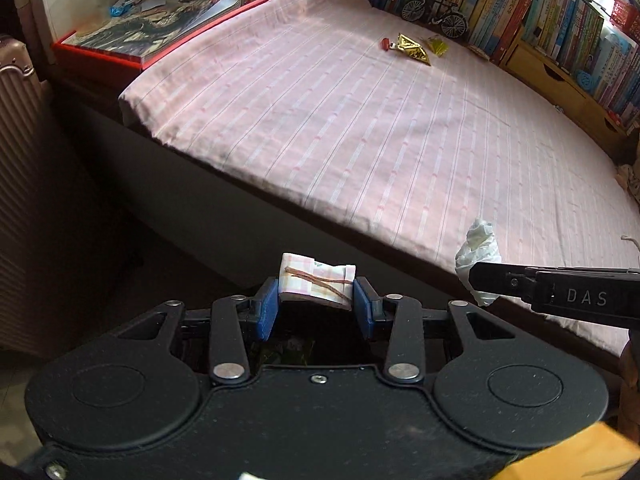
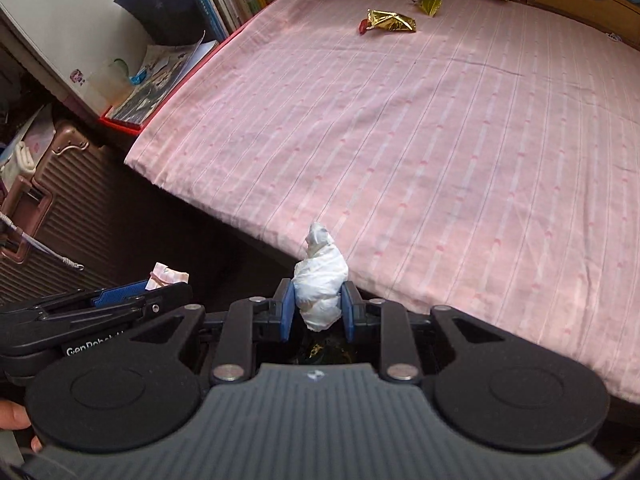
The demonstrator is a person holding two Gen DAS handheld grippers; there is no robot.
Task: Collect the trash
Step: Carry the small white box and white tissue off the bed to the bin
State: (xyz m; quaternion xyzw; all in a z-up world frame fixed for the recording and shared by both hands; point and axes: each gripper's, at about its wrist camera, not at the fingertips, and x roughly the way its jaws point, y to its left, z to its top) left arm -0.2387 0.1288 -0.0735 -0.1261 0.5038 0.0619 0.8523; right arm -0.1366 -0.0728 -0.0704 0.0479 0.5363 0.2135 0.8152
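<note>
My left gripper [image 1: 316, 300] is shut on a folded pink-and-white paper packet [image 1: 316, 280] with a brown band across it, held over the dark floor beside the bed. My right gripper [image 2: 316, 310] is shut on a crumpled white tissue wad [image 2: 319, 280], just at the bed's near edge. Each gripper shows in the other's view: the right gripper [image 1: 476, 280] with its tissue wad [image 1: 478, 246], the left gripper [image 2: 160, 286] with its packet [image 2: 168, 276]. Far across the pink striped bed [image 1: 360, 128] lie a gold foil wrapper [image 1: 414, 49], a small red scrap [image 1: 385, 43] and a green-yellow wrapper [image 1: 437, 45].
A brown ribbed suitcase [image 2: 68, 196] stands left of the bed. A red-edged low shelf with magazines [image 1: 136, 36] sits at the bed's far left corner. Bookshelves [image 1: 520, 4], a model bicycle [image 1: 434, 10] and wooden drawers [image 1: 560, 80] line the far side. A hand [image 2: 14, 416] shows at lower left.
</note>
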